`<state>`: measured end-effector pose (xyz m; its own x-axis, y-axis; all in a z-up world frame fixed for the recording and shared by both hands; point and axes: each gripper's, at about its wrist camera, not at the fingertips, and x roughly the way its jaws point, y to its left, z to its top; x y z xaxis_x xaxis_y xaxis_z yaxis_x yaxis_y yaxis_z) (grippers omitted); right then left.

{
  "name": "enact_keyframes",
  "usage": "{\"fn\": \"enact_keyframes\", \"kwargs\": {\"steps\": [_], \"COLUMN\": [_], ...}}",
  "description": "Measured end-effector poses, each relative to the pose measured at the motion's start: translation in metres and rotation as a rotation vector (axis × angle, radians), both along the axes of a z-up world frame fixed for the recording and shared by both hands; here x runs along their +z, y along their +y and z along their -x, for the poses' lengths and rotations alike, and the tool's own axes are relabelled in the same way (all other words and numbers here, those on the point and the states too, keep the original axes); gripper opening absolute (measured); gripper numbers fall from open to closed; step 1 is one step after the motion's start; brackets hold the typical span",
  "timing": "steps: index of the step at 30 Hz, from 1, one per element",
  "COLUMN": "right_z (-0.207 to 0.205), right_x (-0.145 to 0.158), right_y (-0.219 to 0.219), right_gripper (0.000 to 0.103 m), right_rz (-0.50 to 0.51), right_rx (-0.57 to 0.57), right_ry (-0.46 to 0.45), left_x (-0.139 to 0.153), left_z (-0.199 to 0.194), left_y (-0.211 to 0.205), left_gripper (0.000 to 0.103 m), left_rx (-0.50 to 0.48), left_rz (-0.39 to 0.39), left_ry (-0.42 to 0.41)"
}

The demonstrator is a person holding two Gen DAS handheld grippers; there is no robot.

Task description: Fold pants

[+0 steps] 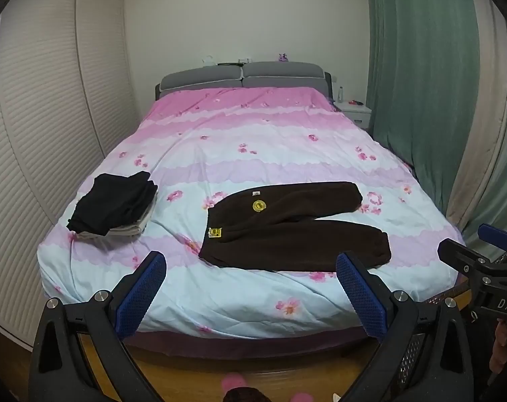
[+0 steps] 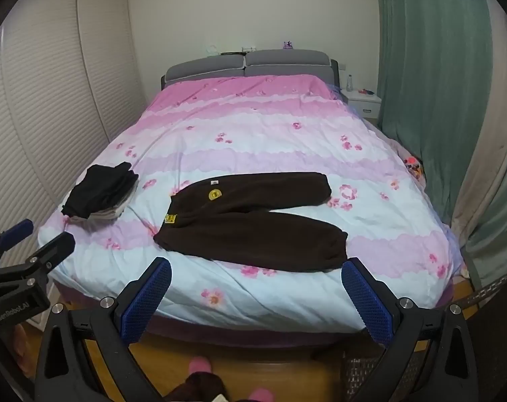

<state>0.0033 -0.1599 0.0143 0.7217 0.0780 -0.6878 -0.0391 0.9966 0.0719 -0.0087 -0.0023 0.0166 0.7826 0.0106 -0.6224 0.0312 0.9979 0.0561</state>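
Note:
Dark brown pants (image 1: 287, 224) with yellow patches lie flat on the near part of the bed, waistband to the left and both legs stretched to the right, slightly spread; they also show in the right wrist view (image 2: 253, 221). My left gripper (image 1: 250, 268) is open and empty, held off the foot of the bed, short of the pants. My right gripper (image 2: 256, 274) is open and empty at about the same distance. Each gripper shows at the edge of the other's view: the right one (image 1: 467, 244) and the left one (image 2: 42, 238).
The bed has a pink and pale blue floral cover (image 1: 253, 140). A stack of folded dark and light clothes (image 1: 116, 204) sits at the near left of the bed. A white wardrobe (image 1: 45, 107) stands left, green curtains (image 1: 421, 83) right, a nightstand (image 1: 354, 109) at the back right.

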Motion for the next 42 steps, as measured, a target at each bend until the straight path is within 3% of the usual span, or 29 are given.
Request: {"fn": "enact_keyframes", "kwargs": {"steps": [42], "right_z": [-0.007], "right_x": [0.009], "right_y": [-0.004], "right_gripper": [0.103], "right_rz": [-0.007], "right_rx": [0.007], "right_ry": [0.012], "left_x": [-0.001], "left_z": [-0.007], "left_y": [-0.003], "left_gripper": [0.103], "left_rx": [0.007], "left_rz": [0.012], "left_ry": [0.002]}}
